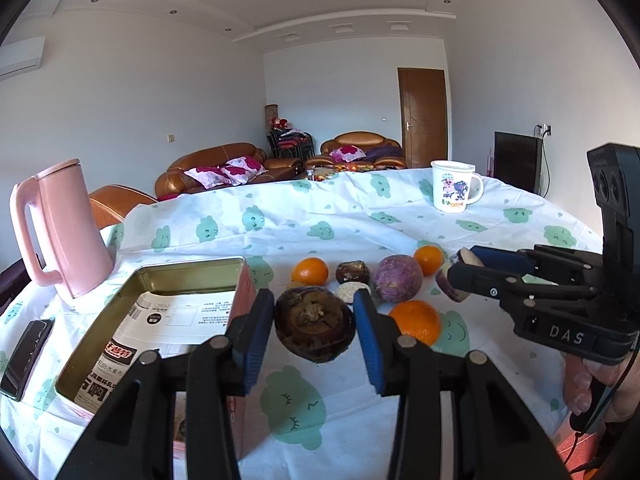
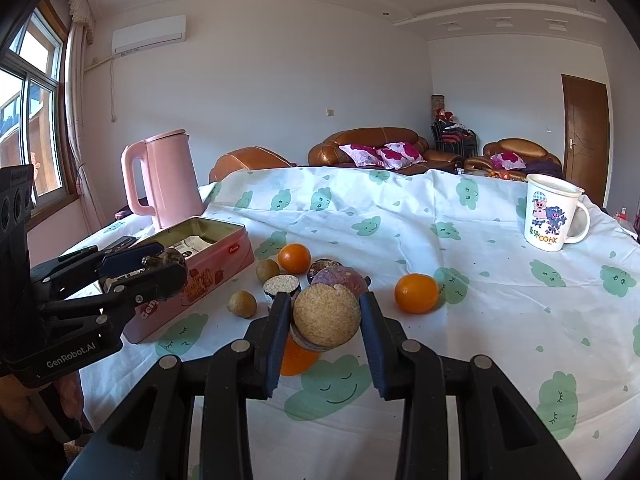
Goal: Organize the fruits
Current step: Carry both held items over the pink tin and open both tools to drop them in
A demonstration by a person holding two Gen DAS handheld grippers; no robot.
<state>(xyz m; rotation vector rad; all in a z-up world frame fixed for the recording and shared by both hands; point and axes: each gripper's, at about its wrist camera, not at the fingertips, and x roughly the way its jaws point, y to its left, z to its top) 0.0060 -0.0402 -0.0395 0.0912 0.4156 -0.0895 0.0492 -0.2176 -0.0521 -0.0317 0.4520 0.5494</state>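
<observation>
With my left gripper clenched on a dark brown fruit and my right gripper on a halved, seed-faced fruit, I should swing the left load toward ten o'clock, over the pink tin, before releasing.

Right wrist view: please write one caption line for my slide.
Right tool holds a halved fruit above the tablecloth, oranges beyond.
</observation>
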